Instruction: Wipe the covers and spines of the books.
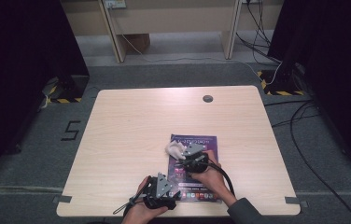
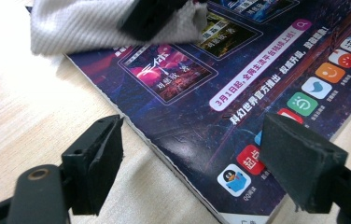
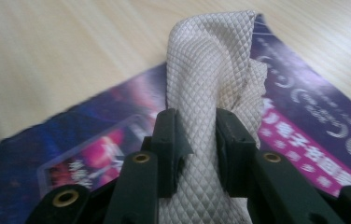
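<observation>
A purple magazine [image 1: 194, 175] lies flat near the table's front edge. My right gripper [image 1: 193, 157] hovers over its upper left part, shut on a white textured cloth [image 1: 174, 150]. In the right gripper view the folded cloth [image 3: 211, 70] is pinched between both pads, gripper [image 3: 197, 140], and hangs onto the cover [image 3: 304, 126]. My left gripper [image 1: 163, 190] sits at the magazine's lower left corner. In the left gripper view its jaws stand wide open, gripper [image 2: 197, 163]: one pad over bare wood, the other over the cover [image 2: 257, 79]. The cloth [image 2: 85, 25] lies ahead.
The wooden table [image 1: 131, 126] has a round grommet [image 1: 207, 98] at the back. Dark curtains flank both sides, and cables run over the floor at the right. A person's hands [image 1: 213, 179] come in from the front edge.
</observation>
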Available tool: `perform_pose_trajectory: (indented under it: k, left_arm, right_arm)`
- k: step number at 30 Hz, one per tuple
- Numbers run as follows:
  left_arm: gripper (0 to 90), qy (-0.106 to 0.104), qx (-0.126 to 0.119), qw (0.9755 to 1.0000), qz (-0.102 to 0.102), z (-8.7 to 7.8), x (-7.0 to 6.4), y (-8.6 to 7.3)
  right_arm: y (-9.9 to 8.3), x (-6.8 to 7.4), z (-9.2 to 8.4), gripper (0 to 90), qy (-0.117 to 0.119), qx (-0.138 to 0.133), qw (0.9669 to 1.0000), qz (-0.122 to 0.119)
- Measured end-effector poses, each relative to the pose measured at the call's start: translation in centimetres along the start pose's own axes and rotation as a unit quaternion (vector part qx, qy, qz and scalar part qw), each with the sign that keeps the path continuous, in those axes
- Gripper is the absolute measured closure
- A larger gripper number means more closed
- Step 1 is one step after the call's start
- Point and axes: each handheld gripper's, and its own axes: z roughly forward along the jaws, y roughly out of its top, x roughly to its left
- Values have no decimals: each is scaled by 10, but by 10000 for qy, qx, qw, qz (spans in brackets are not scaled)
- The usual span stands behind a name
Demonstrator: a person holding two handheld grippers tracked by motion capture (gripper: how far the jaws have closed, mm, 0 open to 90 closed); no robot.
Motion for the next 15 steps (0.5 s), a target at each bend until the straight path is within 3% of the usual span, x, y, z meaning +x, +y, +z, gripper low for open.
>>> perform_pose_trajectory:
  k: [5, 8, 15]
  left_arm:
    - [223, -5, 2, 10000, 15, 0, 0, 0]
    - [223, 6, -4, 10000, 24, 0, -1, 0]
    - [223, -12, -12, 10000, 9, 0, 0, 0]
  right_arm:
    - [0, 9, -1, 715, 176, 1, 9997, -158]
    - [-1, 4, -3, 725, 215, 43, 9998, -6]
    - [-15, -31, -14, 725, -276, 78, 9993, 242]
